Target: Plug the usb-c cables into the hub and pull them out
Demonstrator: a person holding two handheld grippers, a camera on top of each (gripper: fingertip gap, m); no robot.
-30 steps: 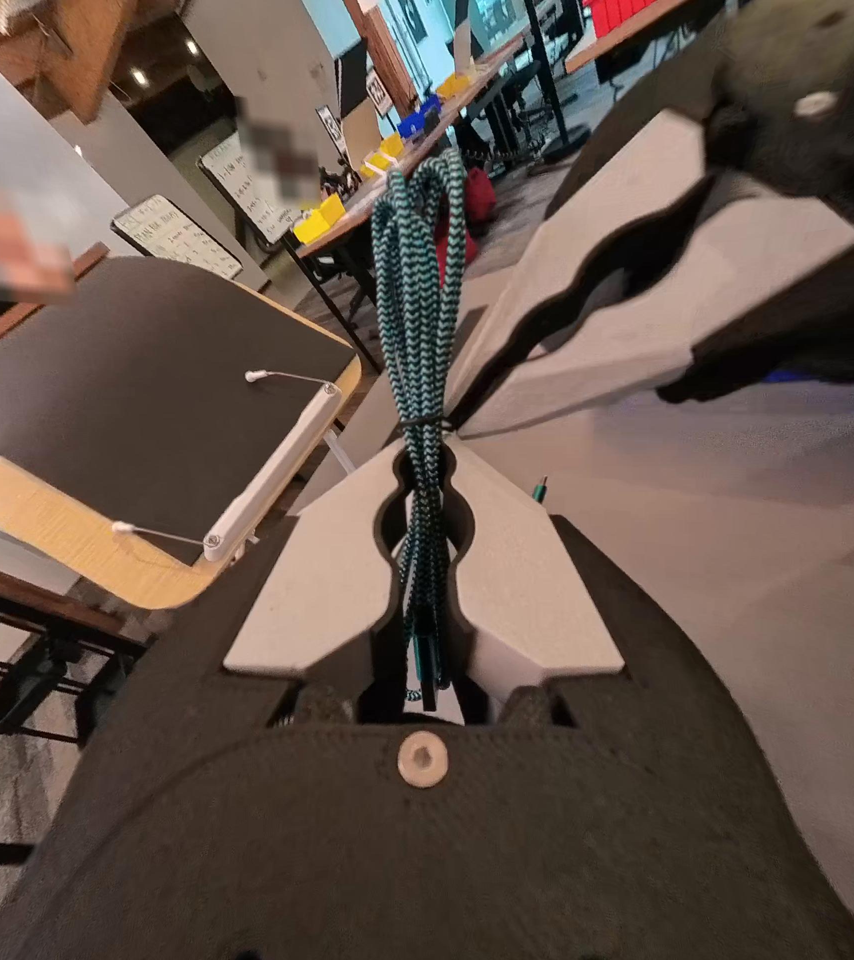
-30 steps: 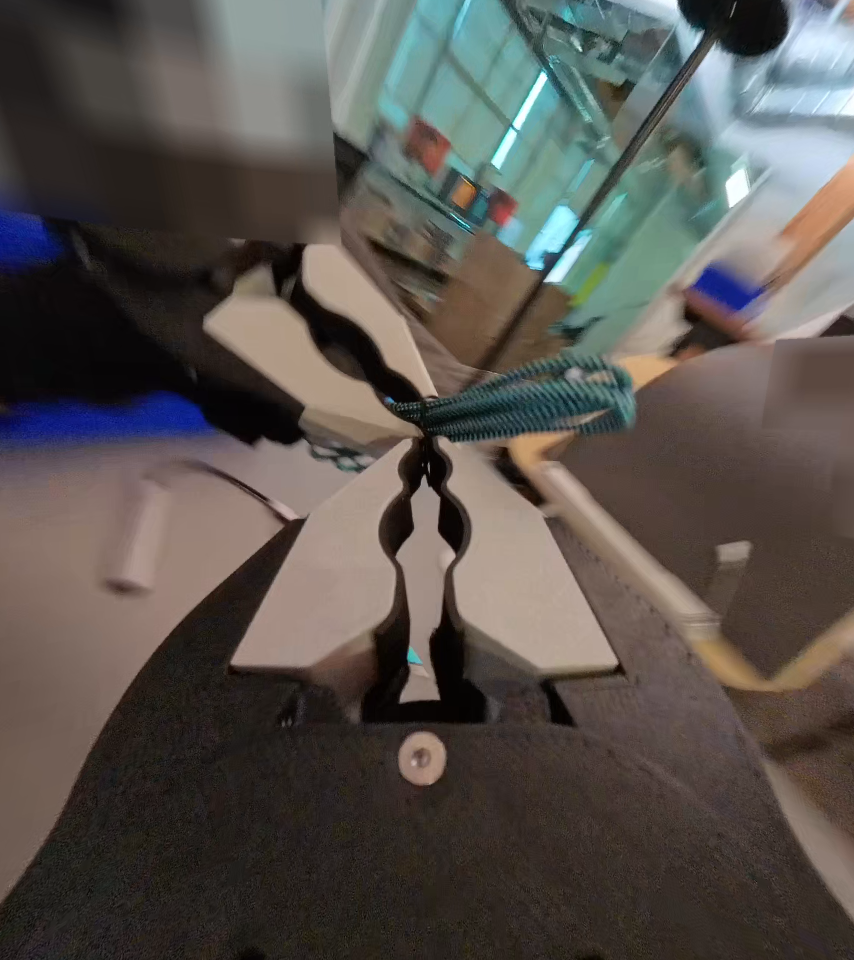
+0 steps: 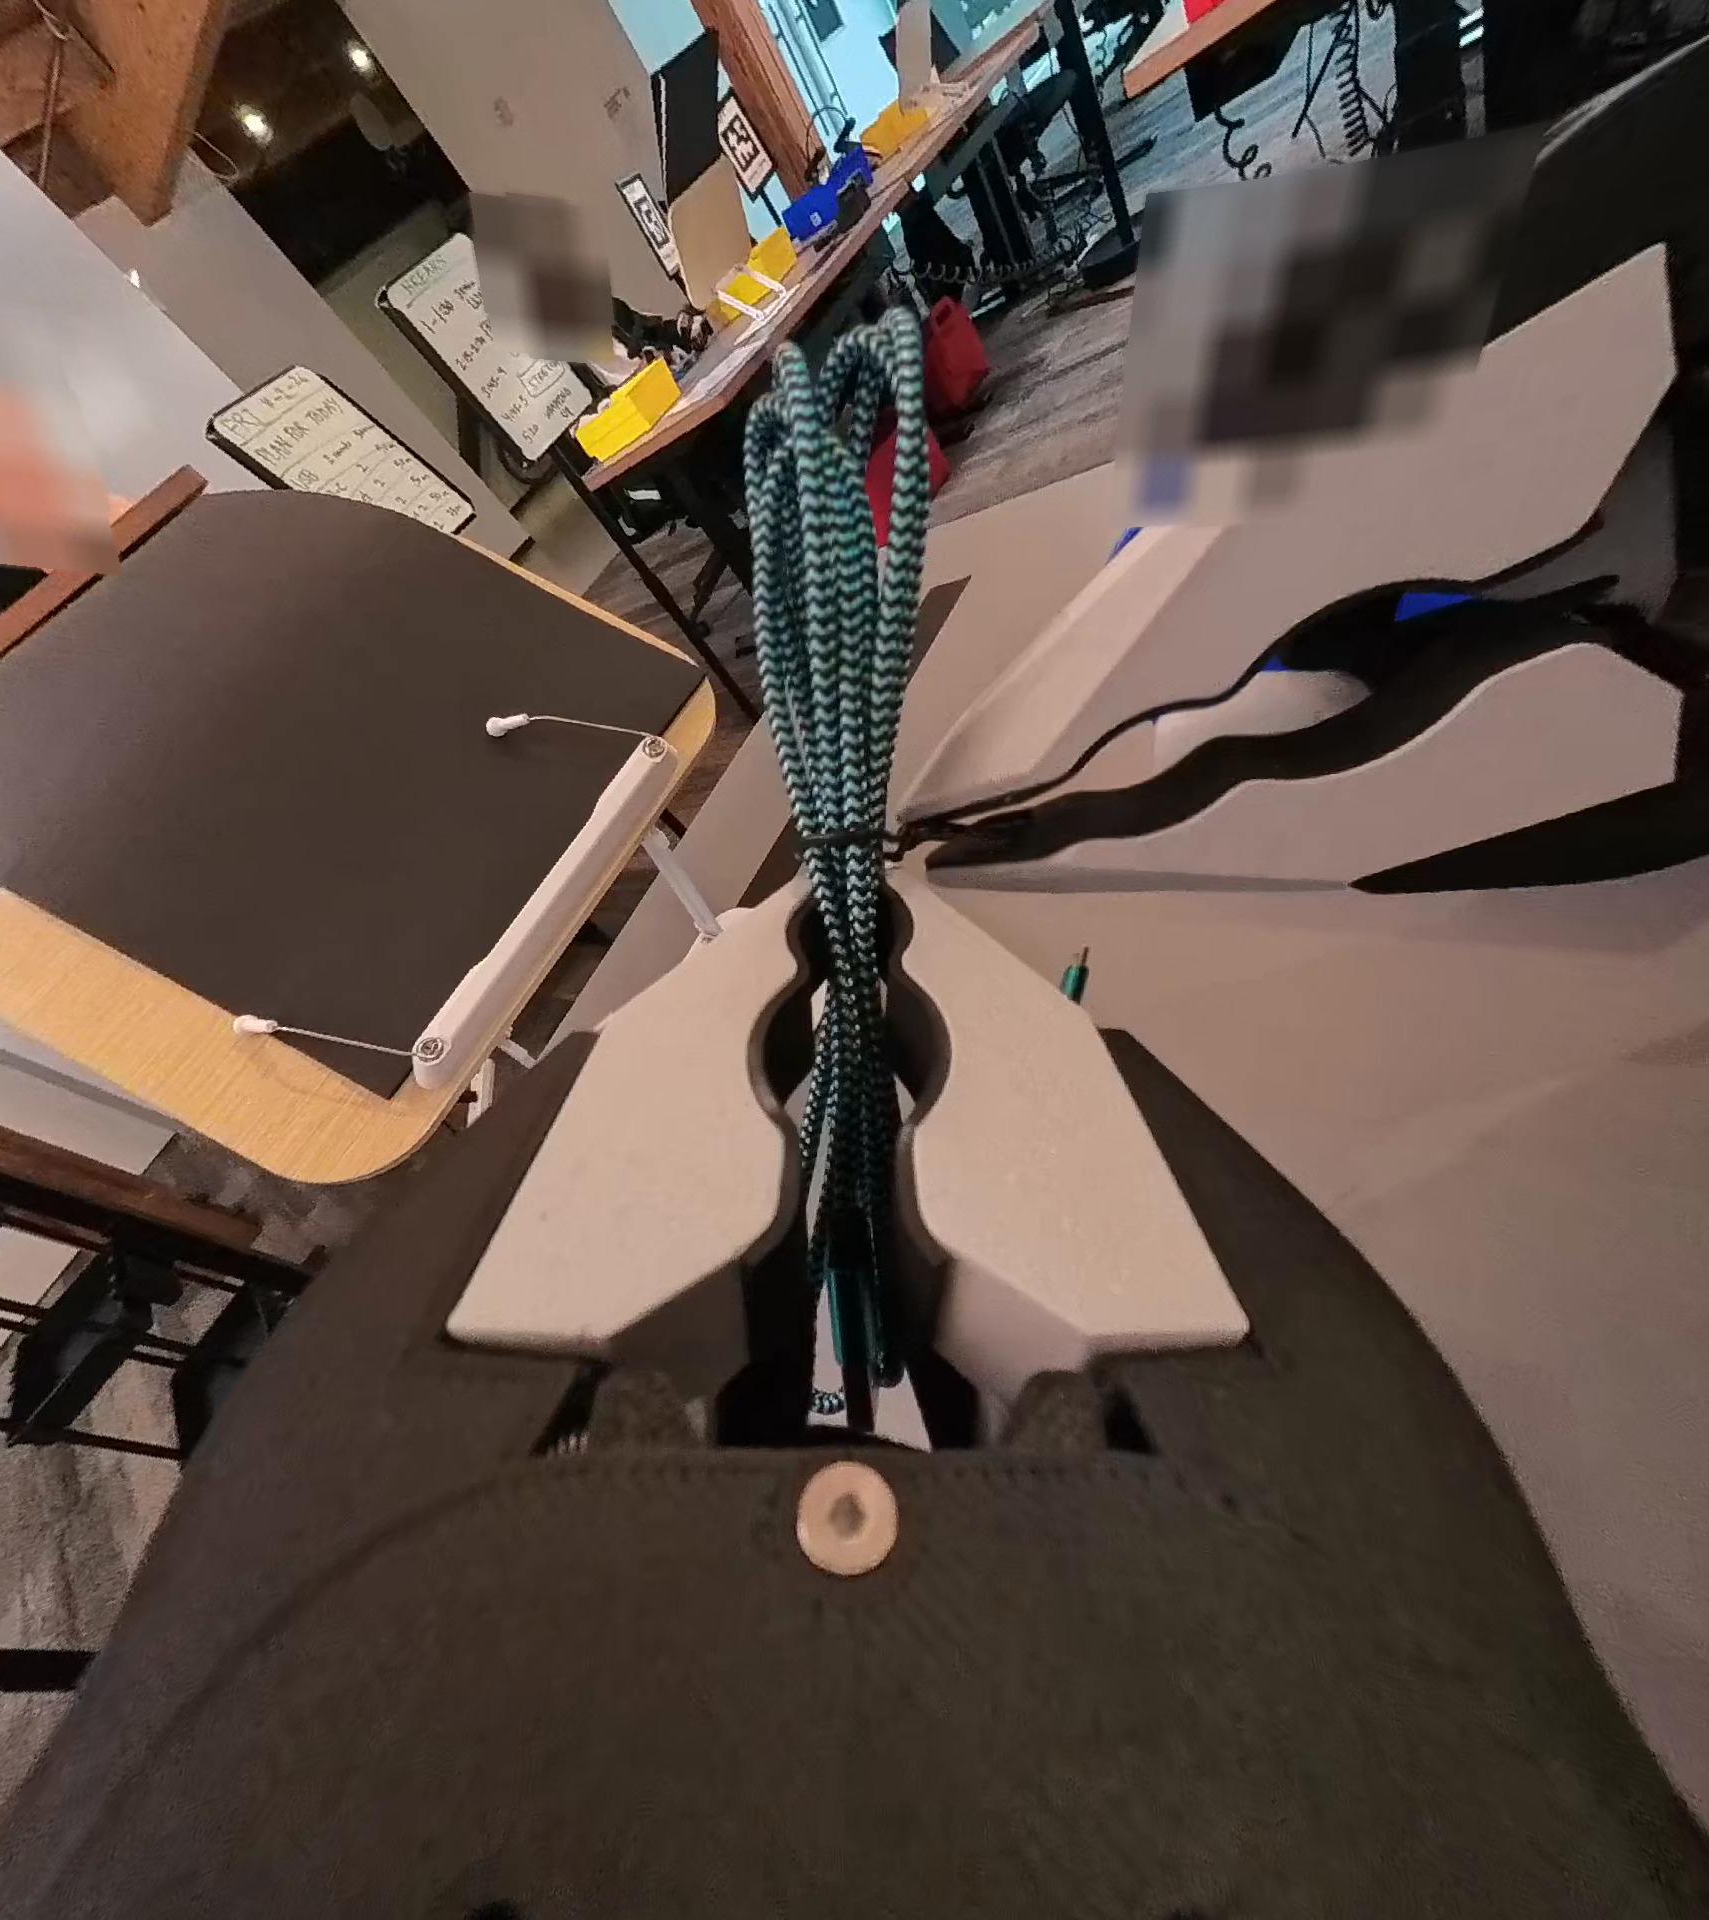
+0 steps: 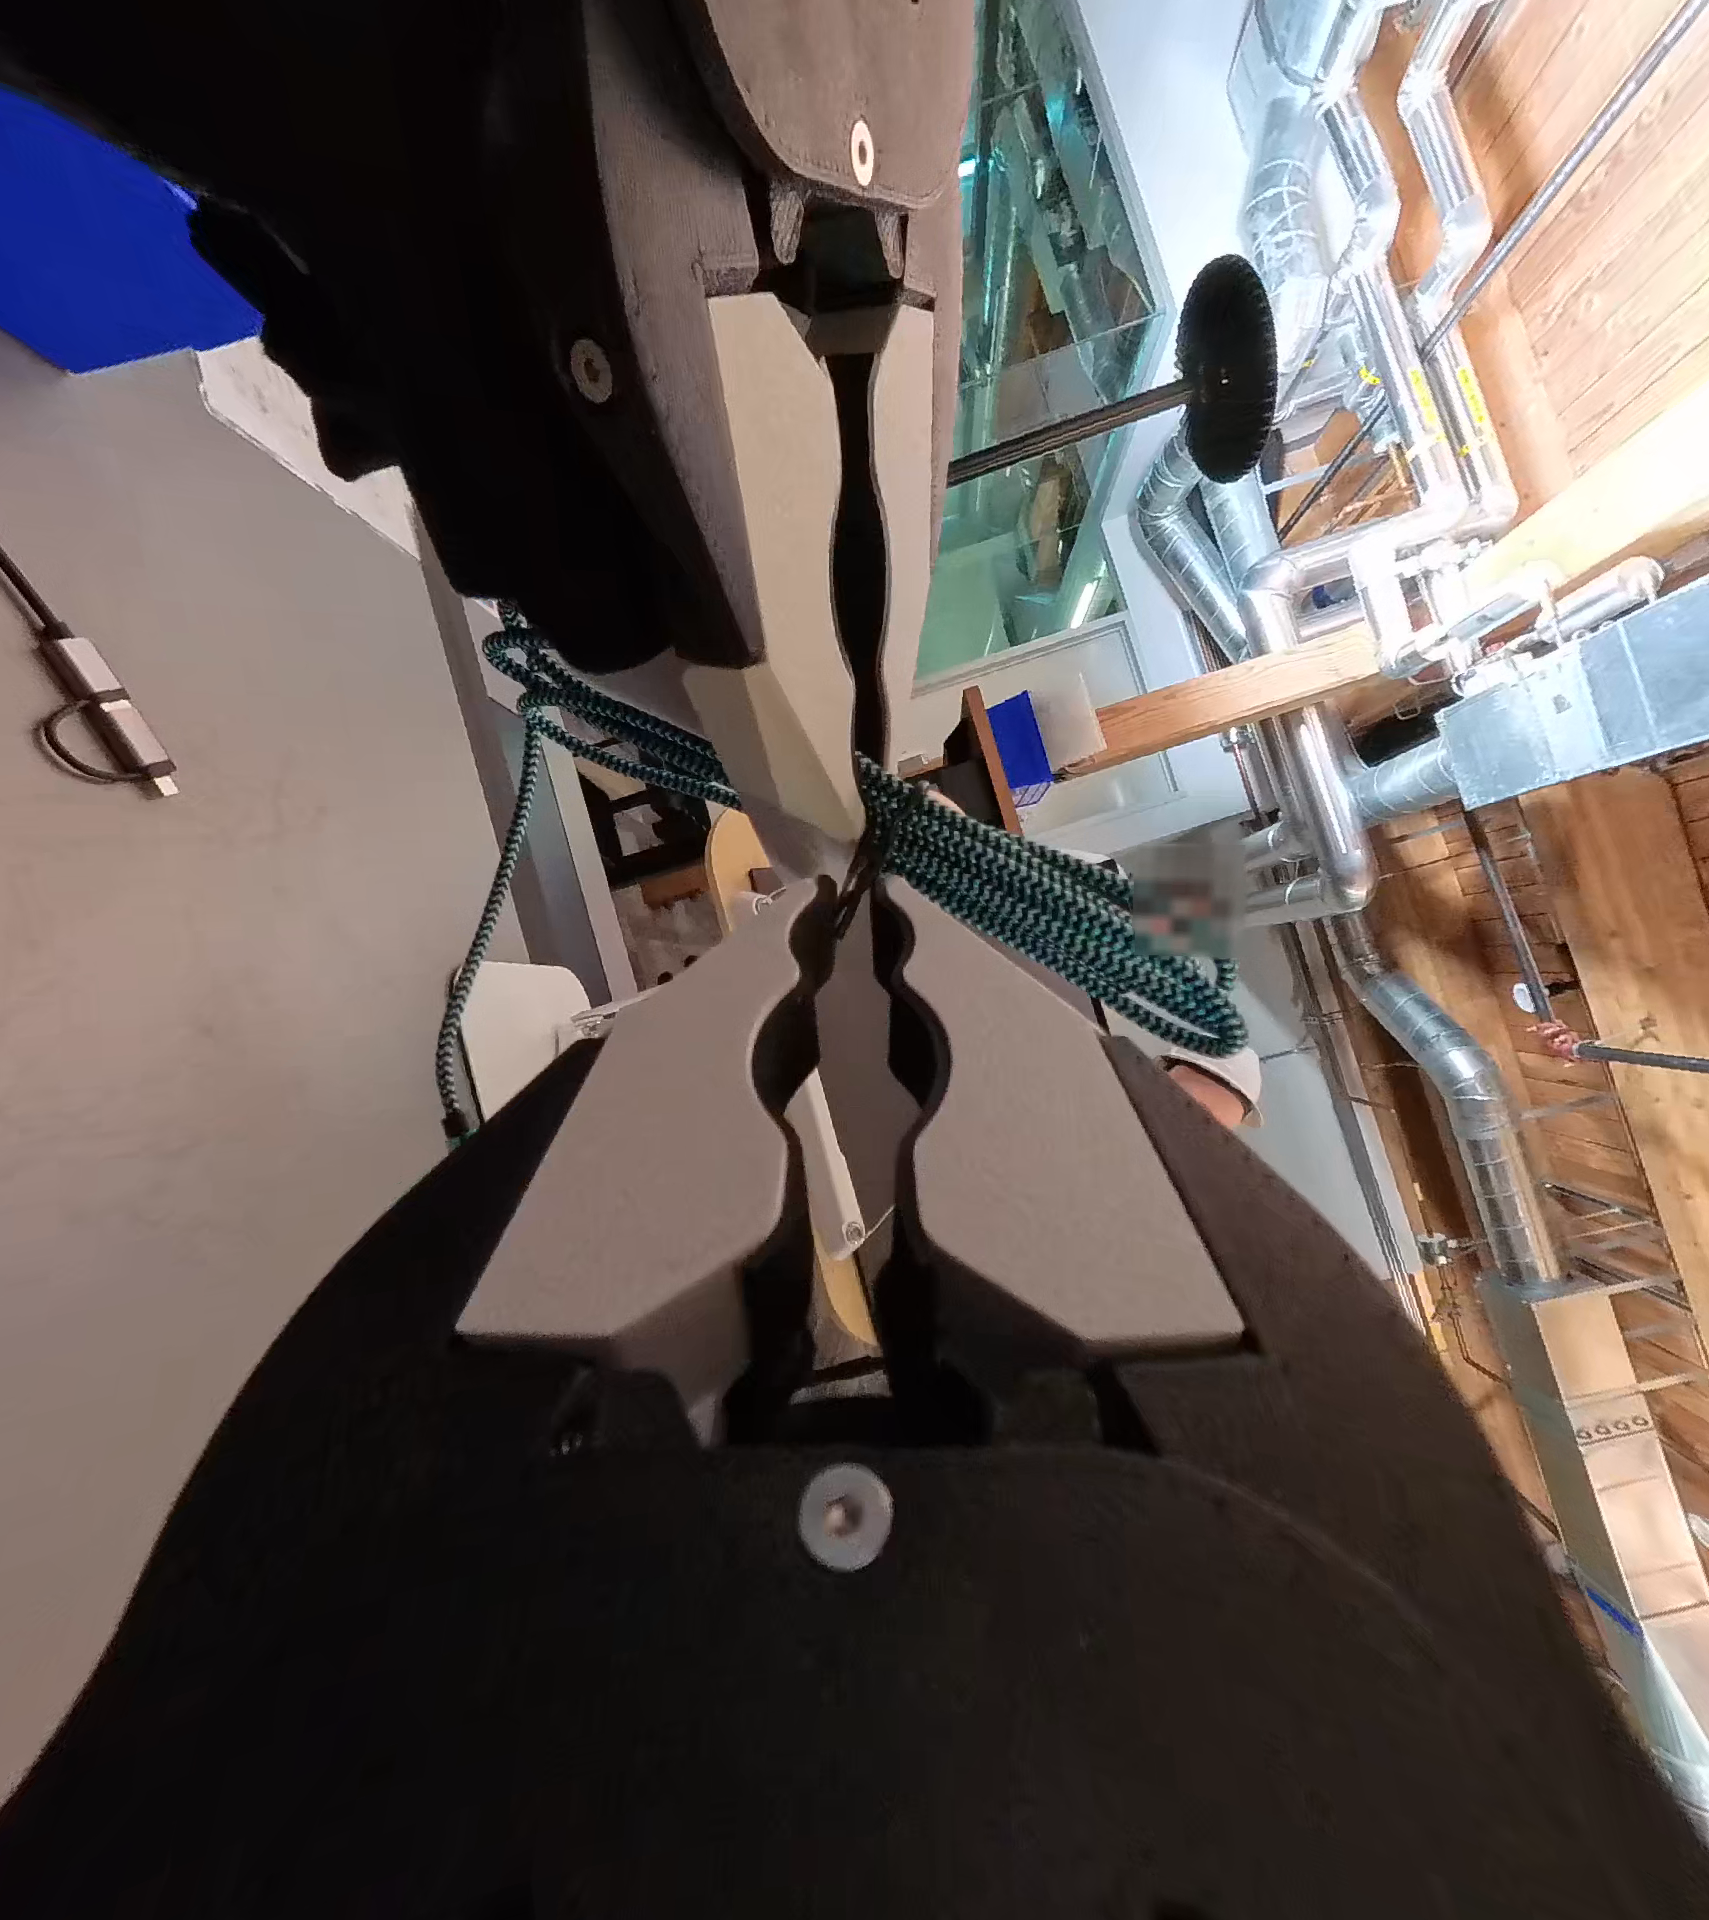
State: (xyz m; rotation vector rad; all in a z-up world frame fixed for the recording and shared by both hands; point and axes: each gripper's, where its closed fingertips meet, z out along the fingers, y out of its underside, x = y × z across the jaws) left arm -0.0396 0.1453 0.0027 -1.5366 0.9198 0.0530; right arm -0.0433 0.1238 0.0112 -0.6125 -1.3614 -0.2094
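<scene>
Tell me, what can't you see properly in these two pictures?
- Cable plugs: in the left wrist view, the green braided cable runs down between the left tongs, which hide its ends.
- Tie: in the right wrist view, the right tongs cover what they pinch at the bundle's black tie.
- Hub: not seen in either view.

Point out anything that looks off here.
The teal braided cable is still bundled, a black tie cinching its loops. The left gripper clamps the bundle; the right gripper pinches at the tie.
</scene>
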